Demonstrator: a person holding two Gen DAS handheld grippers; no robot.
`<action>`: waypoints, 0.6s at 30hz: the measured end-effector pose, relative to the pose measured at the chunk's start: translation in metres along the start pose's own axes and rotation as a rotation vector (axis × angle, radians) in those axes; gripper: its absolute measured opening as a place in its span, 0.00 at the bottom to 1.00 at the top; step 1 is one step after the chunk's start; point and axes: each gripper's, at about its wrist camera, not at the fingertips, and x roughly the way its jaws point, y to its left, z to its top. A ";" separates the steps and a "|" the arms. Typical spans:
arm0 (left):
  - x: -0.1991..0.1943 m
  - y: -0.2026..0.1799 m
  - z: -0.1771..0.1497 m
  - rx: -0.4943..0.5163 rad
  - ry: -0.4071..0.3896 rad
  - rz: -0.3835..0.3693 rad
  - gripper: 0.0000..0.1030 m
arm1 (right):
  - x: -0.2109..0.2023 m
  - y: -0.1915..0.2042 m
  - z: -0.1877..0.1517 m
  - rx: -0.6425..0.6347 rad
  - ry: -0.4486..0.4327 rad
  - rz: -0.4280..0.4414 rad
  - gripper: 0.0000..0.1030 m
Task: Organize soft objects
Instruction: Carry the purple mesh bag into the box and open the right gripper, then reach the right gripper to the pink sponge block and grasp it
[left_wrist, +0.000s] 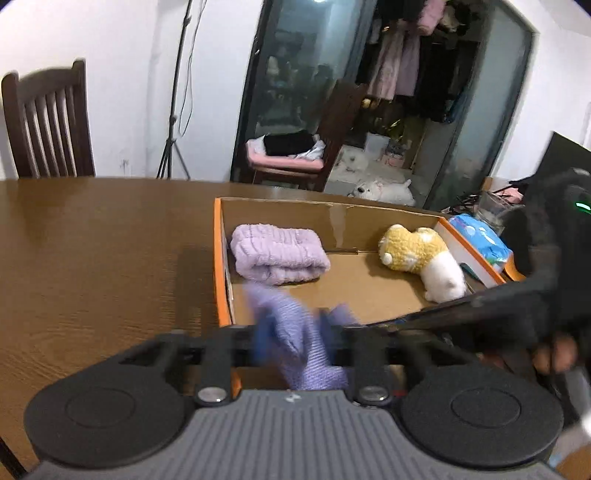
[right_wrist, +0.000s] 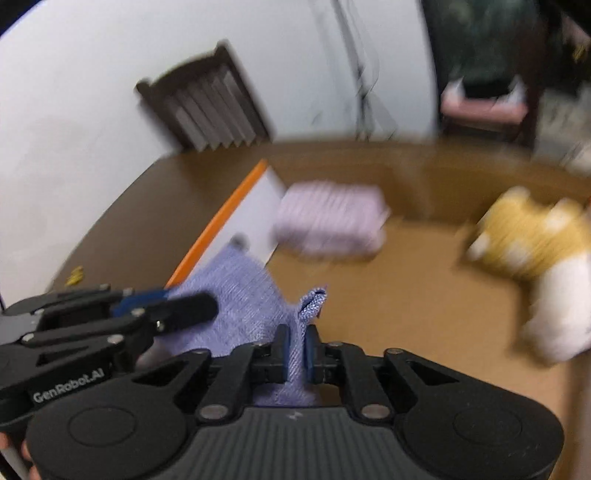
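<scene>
Towel (left_wrist: 279, 254) and plush toy (left_wrist: 421, 258) already boxed; right gripper (right_wrist: 295, 349) pinches purple cloth (right_wrist: 236, 295), left gripper (left_wrist: 295, 332) loosely open around it.

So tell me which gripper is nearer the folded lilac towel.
Left. The left gripper sits at the box's near edge just below the folded lilac towel; the right gripper is further right, beside it.
</scene>
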 end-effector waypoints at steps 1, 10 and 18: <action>-0.008 0.001 -0.005 0.007 -0.016 -0.009 0.59 | 0.001 -0.002 -0.002 0.007 0.002 0.008 0.17; -0.069 -0.005 0.013 0.033 -0.105 0.038 0.61 | -0.055 0.001 0.002 -0.059 -0.093 -0.072 0.36; -0.167 -0.032 -0.001 0.061 -0.233 0.062 0.65 | -0.193 0.018 -0.046 -0.153 -0.314 -0.130 0.47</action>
